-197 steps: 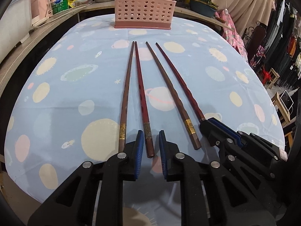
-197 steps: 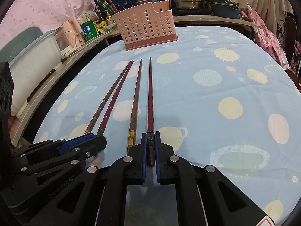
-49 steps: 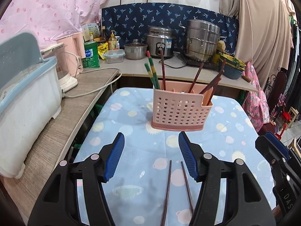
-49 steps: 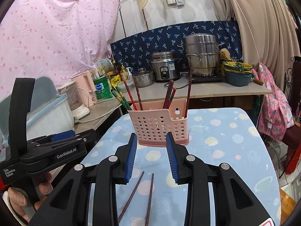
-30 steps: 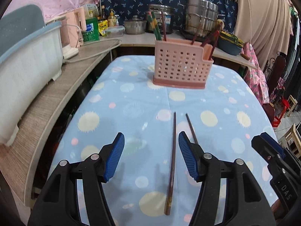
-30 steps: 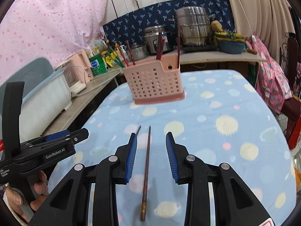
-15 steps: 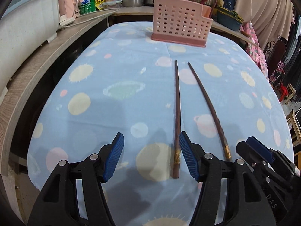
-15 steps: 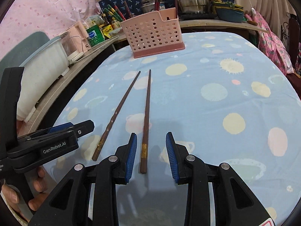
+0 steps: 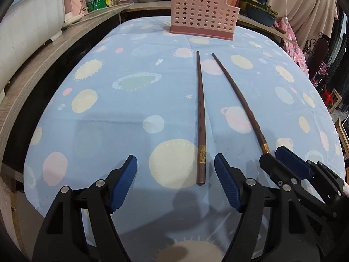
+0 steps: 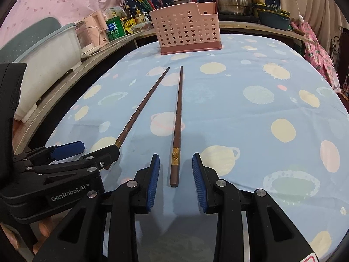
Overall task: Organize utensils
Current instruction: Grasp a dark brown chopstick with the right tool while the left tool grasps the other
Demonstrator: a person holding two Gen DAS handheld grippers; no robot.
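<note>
Left gripper (image 9: 175, 181): jaws spread wide and empty, having just been opening further; low over the near edge of the table, one blue pad either side of a chopstick's butt end without touching it.
Right gripper (image 10: 175, 178): jaws apart, nothing pinched; its pads flank the butt of the other chopstick, clear of it.
Left chopstick (image 9: 200, 118): dark brown, gold band near the butt; flat on the cloth, tip toward 12 o'clock, butt between the left gripper's pads.
Right chopstick (image 10: 177, 126): same make, flat on the cloth just beside the first, tips close, butts splayed apart.
Pink holder (image 9: 201, 19): perforated basket standing at 12 o'clock beyond both tips, well apart from them, with other chopsticks upright inside.
Tablecloth (image 9: 130, 100): pale blue, printed with planets and suns.
Counter (image 9: 43, 54): at 9 to 11 o'clock, bearing a white tub, bottles and pots.
Change: four chopsticks lay here several seconds ago, now two; over the last second both grippers came down from above the table to the butt ends.
</note>
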